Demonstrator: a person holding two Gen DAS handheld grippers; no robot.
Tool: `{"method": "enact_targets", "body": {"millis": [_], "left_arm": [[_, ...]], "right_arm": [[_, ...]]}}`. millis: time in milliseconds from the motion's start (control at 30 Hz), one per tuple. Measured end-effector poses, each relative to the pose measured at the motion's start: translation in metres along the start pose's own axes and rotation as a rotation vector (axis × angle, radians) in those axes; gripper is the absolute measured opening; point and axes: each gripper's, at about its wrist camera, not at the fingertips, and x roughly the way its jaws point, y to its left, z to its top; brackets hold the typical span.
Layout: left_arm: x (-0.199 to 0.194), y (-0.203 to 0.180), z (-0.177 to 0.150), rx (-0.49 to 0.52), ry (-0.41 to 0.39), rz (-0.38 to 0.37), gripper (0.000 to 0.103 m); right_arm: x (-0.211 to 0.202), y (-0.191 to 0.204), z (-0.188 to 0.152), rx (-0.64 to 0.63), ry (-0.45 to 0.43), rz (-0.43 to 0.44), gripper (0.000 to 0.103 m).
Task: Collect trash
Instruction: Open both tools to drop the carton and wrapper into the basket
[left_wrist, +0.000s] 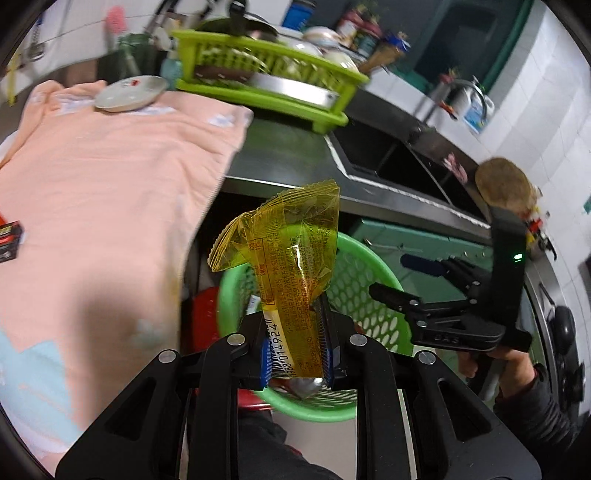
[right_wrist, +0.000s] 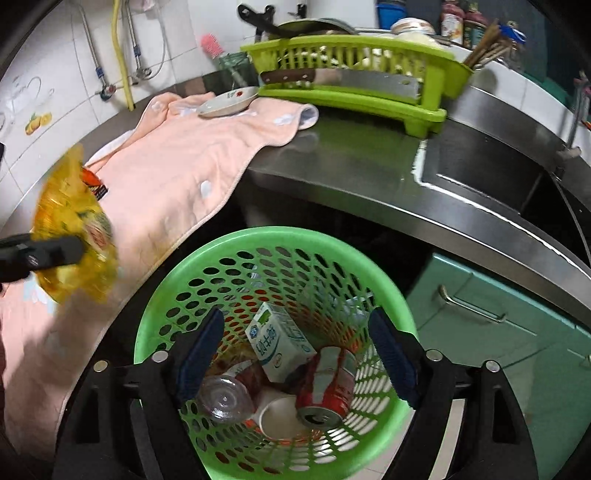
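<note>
Two grippers are in play, and each is doing a different job. My left gripper (left_wrist: 295, 354) is clamped on a yellow wrapper (left_wrist: 288, 258), pinching it at its lower end so the crinkled upper part stands free above the pads; in my judgement that low pinch is what keeps so light a film from slipping out. From the right wrist view the same wrapper (right_wrist: 74, 229) shows blurred at the left edge, off to the side of the green basket (right_wrist: 155, 295) and not yet over its mouth.

My right gripper (right_wrist: 295, 354) hangs over the basket with its jaws well apart and nothing between the blue pads (right_wrist: 201, 343). I judge it is parked there because its load is already delivered. Below it in the basket lie a milk carton (right_wrist: 280, 343), a red can (right_wrist: 327, 387), a clear plastic cup (right_wrist: 225, 398) and a white paper cup (right_wrist: 280, 417).

The basket stands on the floor against the front of the steel counter (right_wrist: 351, 162), low enough that trash can simply be dropped in. On the counter a peach towel (right_wrist: 177, 166) hangs over the edge, with a small plate (right_wrist: 227, 101) and a green dish rack (right_wrist: 354, 70) behind it. A dark red packet (left_wrist: 9, 240) lies on the towel, likely further trash.

Remaining, as I assess it: bring the wrapper over the rim, then release.
</note>
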Motion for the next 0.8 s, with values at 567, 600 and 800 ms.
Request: {"method": "enact_targets", "body": {"millis": [567,600,800], "left_arm": [[0.063,-0.023,0.0,0.016,0.124,0.024,0.05],[0.062,-0.022,0.0,0.016,0.123,0.02,0.052],[0.053,-0.011,0.001,-0.006,0.109,0.034,0.053]], "right_arm": [[-0.037,-0.023,-0.015,0.033,-0.059,-0.011,0.084],[-0.036,-0.022,-0.015,0.032,-0.058,-0.012,0.084],[-0.036,-0.015,-0.01,0.015,-0.066,-0.001,0.084]]}}
